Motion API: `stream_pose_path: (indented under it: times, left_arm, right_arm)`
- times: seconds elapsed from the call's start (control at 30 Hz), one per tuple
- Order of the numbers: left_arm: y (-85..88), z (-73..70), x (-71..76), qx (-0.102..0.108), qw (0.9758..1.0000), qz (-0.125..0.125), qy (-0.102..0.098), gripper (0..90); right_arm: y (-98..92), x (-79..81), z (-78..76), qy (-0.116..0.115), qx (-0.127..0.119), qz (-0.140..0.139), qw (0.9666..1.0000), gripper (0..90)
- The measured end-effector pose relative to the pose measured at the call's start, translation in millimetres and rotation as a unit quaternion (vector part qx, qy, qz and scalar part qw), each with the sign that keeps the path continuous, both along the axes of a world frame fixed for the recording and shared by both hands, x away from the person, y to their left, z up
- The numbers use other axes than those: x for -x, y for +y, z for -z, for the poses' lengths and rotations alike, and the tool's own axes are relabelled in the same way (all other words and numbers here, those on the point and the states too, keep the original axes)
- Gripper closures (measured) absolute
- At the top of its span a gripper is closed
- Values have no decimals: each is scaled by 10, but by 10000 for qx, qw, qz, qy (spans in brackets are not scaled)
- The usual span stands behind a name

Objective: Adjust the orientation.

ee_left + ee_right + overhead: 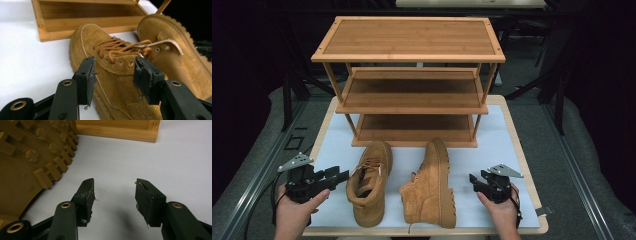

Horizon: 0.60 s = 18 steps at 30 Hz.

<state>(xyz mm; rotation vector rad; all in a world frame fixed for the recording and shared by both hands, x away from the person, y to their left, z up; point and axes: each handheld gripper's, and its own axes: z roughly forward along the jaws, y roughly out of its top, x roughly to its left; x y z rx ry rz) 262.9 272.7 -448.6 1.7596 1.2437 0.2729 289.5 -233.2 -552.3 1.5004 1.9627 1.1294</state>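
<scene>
the left hand-held gripper [343,176] hovers with jaws spread, grasping nothing, just beside the upright boot [368,181] on the table [334,145]. the boot looks fairly heavy, with soft suede and a stiff sole; its ankle collar seems the best hold. the right hand-held gripper [473,180] is released too, near the tipped boot [430,185]. the shoe rack [409,80] holds nothing.

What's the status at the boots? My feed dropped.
Left gripper open, jaws astride upright boot, no contact seen. Right gripper open, empty, beside tipped boot. Shelf rack behind; nothing blocking.
</scene>
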Motion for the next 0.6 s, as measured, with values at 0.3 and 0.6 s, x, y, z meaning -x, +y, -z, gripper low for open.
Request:
stream_pose_path:
  times: [0.3, 0.6]
  left_arm:
    - [-80, -8, 49, -35, 9996, 206, 176, 452]
    - [-285, 106, 31, -425, 9978, 398, 320, 602]
  right_arm:
    - [-32, -10, 12, 49, -123, 15, 9999, 491]
    - [-28, -6, 16, 46, -134, 49, 9999, 488]
